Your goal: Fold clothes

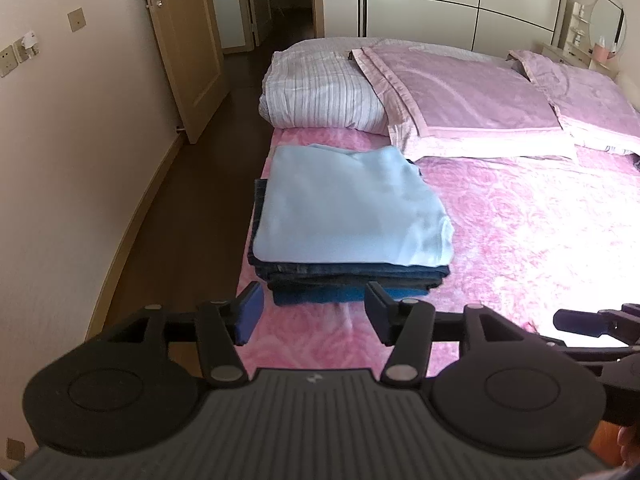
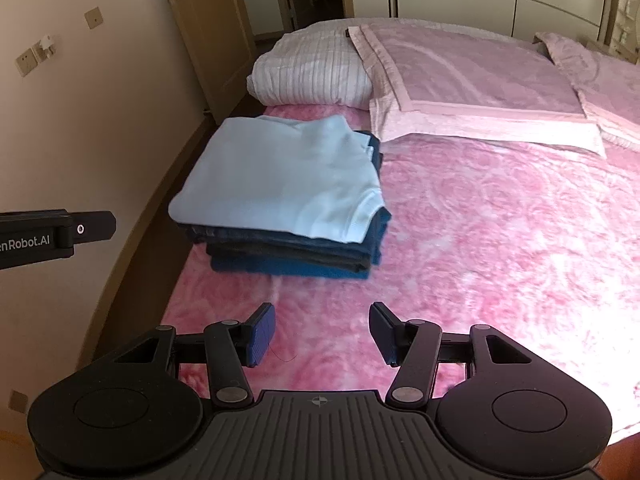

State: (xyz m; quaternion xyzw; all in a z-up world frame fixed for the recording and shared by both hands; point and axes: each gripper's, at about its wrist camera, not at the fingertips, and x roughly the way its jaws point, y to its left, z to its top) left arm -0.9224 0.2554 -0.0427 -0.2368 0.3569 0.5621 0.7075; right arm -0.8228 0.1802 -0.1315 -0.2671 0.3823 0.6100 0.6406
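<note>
Both hand-held grippers (L (image 1: pixel 312 310), R (image 2: pixel 322 334)) open, empty, above folded stack (image 2: pixel 280 196).

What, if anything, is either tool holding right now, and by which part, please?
Nothing: the left tool and right tool both stand open and empty, short of the folded stack.

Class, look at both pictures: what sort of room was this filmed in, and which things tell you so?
Most likely a home bedroom. A bed with a pink patterned cover fills the view, pillows and a folded quilt lie at its far end, and a wardrobe lines the far wall.
</note>
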